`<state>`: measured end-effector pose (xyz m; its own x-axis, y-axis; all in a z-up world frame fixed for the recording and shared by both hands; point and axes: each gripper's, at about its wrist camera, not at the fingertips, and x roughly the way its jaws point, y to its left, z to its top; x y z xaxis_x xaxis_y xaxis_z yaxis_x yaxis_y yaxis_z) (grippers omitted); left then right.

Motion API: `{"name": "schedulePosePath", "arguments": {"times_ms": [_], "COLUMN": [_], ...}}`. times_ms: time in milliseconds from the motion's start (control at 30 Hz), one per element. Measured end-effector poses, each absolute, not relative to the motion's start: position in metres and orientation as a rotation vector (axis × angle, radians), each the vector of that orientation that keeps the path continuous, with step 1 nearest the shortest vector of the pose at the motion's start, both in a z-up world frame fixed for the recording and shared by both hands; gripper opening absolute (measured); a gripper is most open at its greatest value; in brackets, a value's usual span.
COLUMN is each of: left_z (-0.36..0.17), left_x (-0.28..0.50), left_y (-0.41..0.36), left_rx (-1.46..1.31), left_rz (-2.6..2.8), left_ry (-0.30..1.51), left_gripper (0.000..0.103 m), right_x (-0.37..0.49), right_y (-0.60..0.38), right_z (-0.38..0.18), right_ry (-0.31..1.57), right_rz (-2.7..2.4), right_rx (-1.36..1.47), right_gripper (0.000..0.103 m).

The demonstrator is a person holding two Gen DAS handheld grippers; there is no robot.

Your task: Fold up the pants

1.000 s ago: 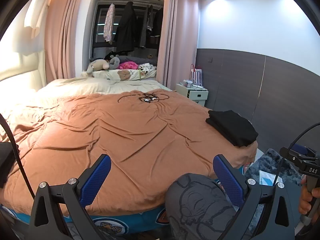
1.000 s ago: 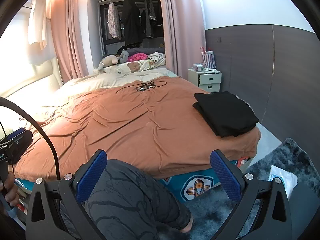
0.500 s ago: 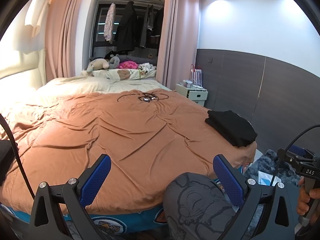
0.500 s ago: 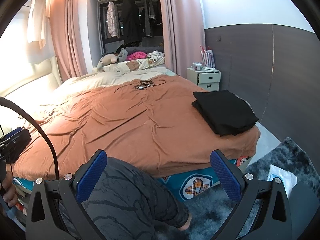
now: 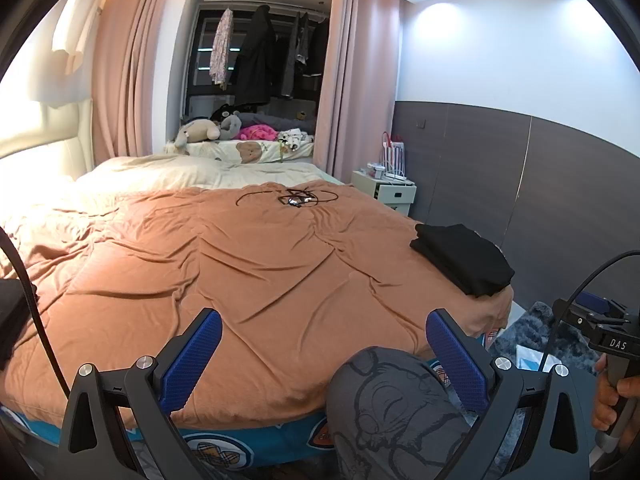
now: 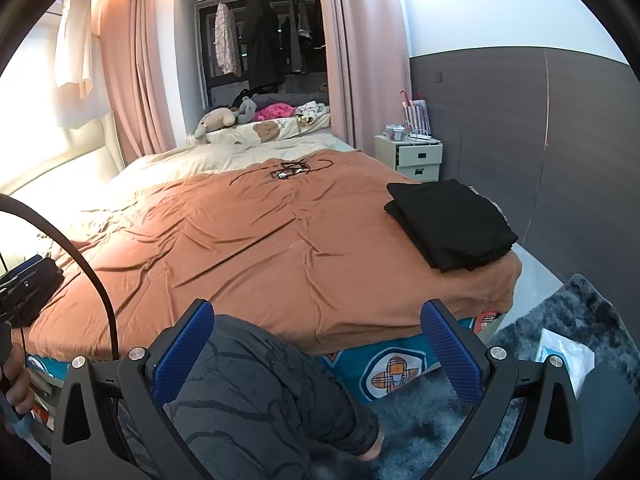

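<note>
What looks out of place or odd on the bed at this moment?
A tangle of black cables lies loose on the orange cover, near its far end. The folded black pants sit at the bed's right corner, close to the edge. The cover is wrinkled. Nothing looks spilled or damaged.

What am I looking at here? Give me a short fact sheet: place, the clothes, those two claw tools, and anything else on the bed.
place: bedroom, bed with orange cover
pants: black, folded stack near the bed's right corner
left gripper: open, holding nothing, at the bed's foot
right gripper: open, holding nothing
bed clutter: tangled black cable at the far end
in front: person's knee in grey patterned fabric
floor: dark shaggy rug
</note>
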<state>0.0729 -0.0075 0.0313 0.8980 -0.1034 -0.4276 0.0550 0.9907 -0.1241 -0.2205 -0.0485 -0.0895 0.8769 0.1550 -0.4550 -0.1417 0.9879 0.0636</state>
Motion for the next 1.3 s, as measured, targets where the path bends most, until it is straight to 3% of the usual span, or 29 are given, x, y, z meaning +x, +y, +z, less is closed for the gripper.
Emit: {"name": "schedulePosePath", "arguments": {"times_ms": [1300], "left_z": [0.029], "left_x": [0.0702], "left_y": [-0.0049], "left_rx": [-0.121], "left_rz": [-0.082], "left_ry": [0.452], "left_gripper": [0.103], "right_x": [-0.2157], "right_y": [-0.0518], "right_z": [-0.0884], "right_ry": [0.48], "right_rz": [0.161], "right_rx": [0.012], "right_gripper": [0.103]}}
